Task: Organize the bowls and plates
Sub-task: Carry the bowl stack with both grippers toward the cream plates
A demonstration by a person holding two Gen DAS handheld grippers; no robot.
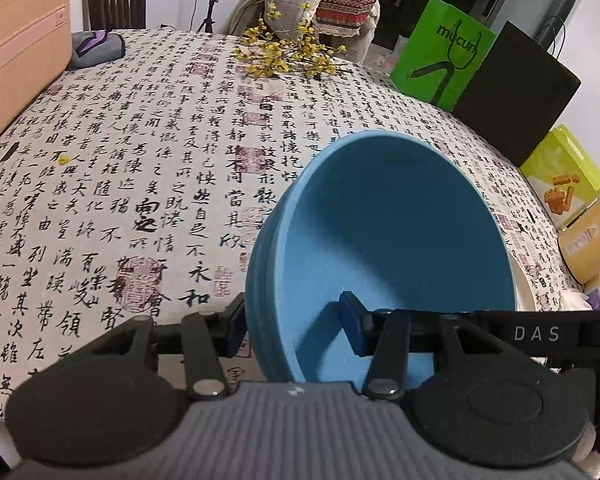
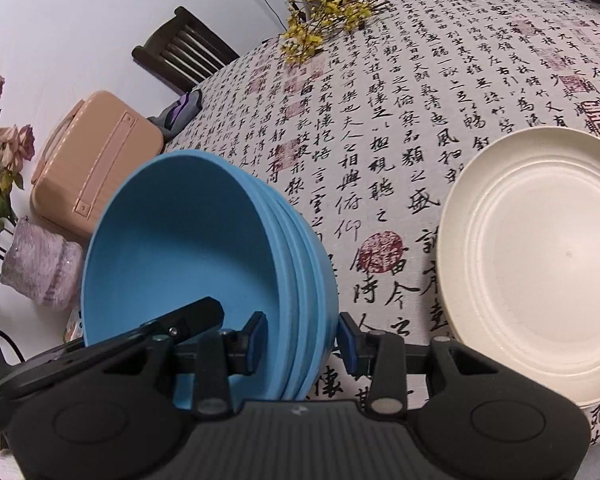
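I've got both grippers on the blue bowl stack: left gripper straddles one rim, right gripper the opposite rim, each with one pad inside and one outside. Whether the pads are actually pinching I can't tell; small gaps seem to show.

The blue bowls sit tilted above the tablecloth, just beside the cream plate.

To do this well: squeeze both sides evenly, keep the stack level, move slowly so nested bowls don't slip, and set down w/o knocking the plate.

Count: approx 4 bowls by rim ridges, 1 plate.
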